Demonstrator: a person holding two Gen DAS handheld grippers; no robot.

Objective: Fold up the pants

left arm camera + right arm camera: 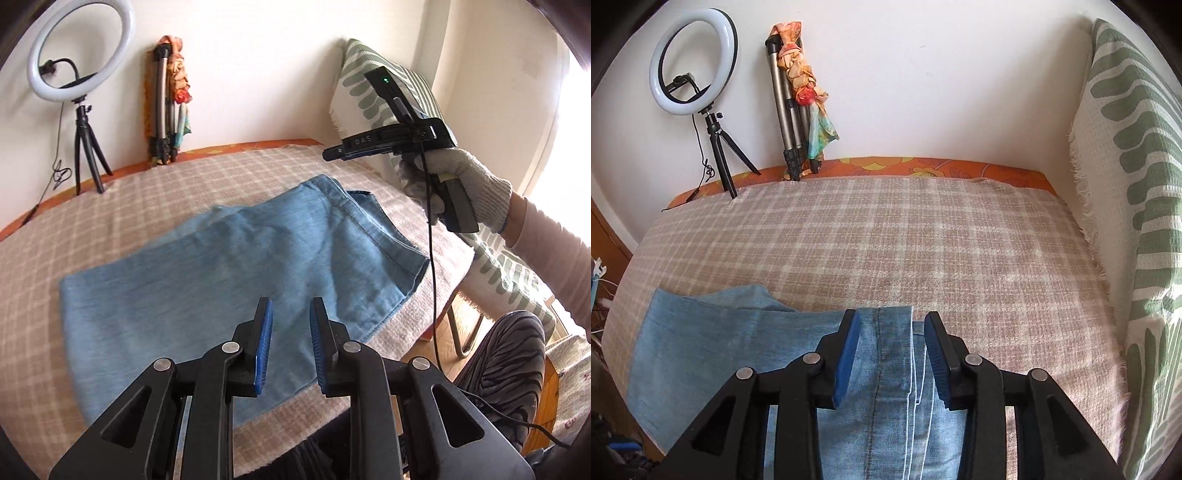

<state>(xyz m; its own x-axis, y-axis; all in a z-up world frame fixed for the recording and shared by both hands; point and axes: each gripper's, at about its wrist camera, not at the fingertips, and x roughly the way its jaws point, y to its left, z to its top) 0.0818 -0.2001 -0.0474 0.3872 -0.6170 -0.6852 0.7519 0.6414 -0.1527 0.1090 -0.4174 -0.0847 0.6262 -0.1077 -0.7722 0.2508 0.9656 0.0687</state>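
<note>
Light blue denim pants point(229, 273) lie folded flat on the checked blanket point(122, 206). My left gripper point(291, 314) is open and empty, raised over the near edge of the pants. My right gripper point(334, 153) shows in the left wrist view, held in a gloved hand above the pants' far right corner. In the right wrist view the right gripper point(890, 323) is open, with a seamed edge of the pants point(882, 369) lying between its jaws below them. I cannot tell whether the fingers touch the cloth.
A ring light on a small tripod point(698, 74) and a folded tripod with a scarf point(794, 107) stand at the back wall. A green-patterned cushion point(1137, 184) stands at the right. A black cable point(432, 258) hangs from the right gripper.
</note>
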